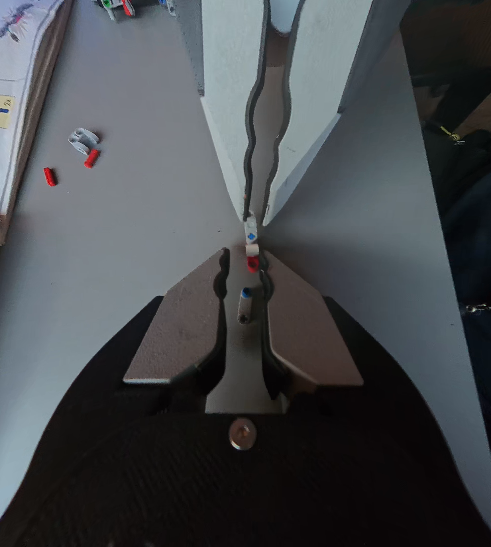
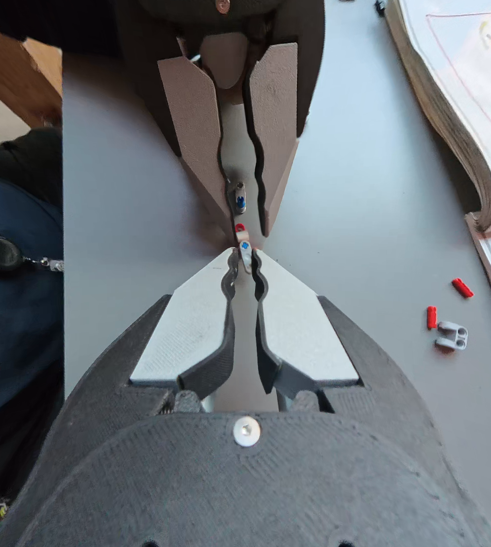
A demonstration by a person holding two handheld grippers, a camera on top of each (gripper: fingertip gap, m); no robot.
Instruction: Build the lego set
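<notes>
A pale grey tabletop (image 2: 356, 177) fills both views, lit cool and even. In the right wrist view, brown wooden furniture (image 2: 16, 74) stands beyond its edge at ten o'clock. In the left wrist view, dim brown wood (image 1: 475, 38) lies past the edge at one o'clock.
</notes>
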